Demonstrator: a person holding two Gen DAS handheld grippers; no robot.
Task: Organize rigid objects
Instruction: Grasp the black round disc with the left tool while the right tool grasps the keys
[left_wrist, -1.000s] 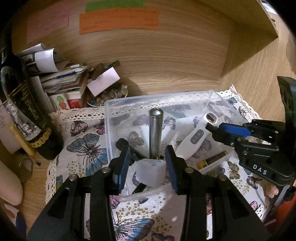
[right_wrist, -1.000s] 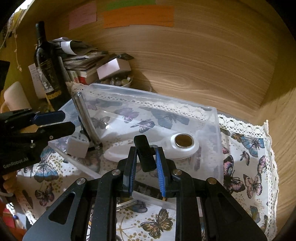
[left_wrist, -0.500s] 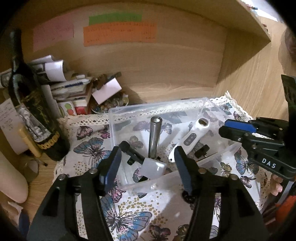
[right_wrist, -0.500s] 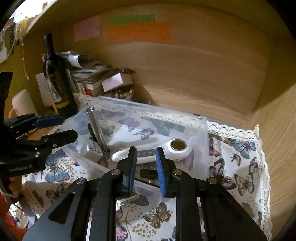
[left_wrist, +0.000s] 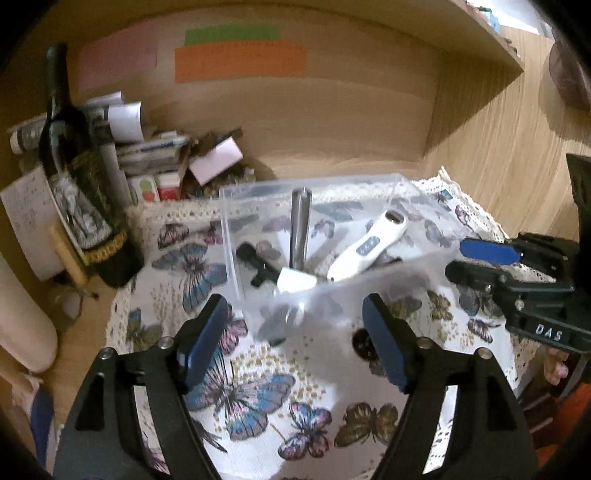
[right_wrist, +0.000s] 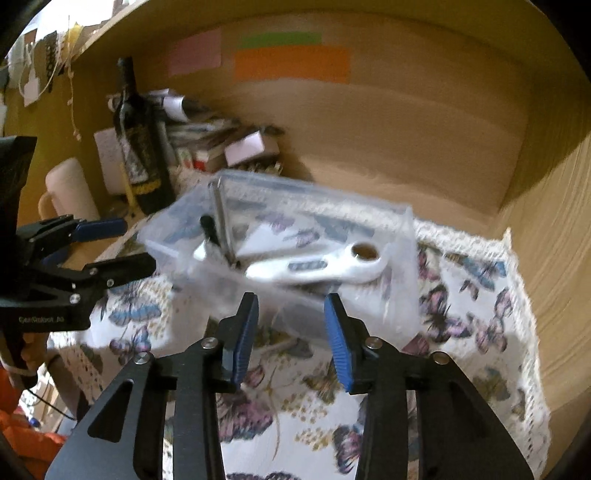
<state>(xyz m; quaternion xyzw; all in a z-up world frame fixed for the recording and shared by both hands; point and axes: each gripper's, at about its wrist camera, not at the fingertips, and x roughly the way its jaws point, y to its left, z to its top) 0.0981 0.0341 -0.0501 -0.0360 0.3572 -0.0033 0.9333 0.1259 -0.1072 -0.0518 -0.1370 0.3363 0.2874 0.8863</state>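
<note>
A clear plastic bin (left_wrist: 258, 192) (right_wrist: 399, 229) sits on the butterfly cloth. Inside it are a metal cylinder (left_wrist: 300, 229) (right_wrist: 221, 218), a white handheld device (left_wrist: 369, 245) (right_wrist: 317, 266), a small white block (left_wrist: 295, 280) and a black tool (left_wrist: 255, 260). My left gripper (left_wrist: 297, 336) is open and empty, pulled back in front of the bin; it also shows in the right wrist view (right_wrist: 125, 245). My right gripper (right_wrist: 291, 334) is open and empty, just short of the bin's near wall; it also shows in the left wrist view (left_wrist: 460, 258).
A dark wine bottle (left_wrist: 79, 184) (right_wrist: 140, 147) stands at the left with stacked papers and boxes (left_wrist: 155, 147) behind it. A cream mug (right_wrist: 68, 188) is beside it. Wooden walls (left_wrist: 332, 122) close the back and right. Butterfly cloth (left_wrist: 295, 387) lies in front.
Both grippers let go of their objects inside the bin, opened, and drew back toward me. The white block and black piece now lie in the bin.
</note>
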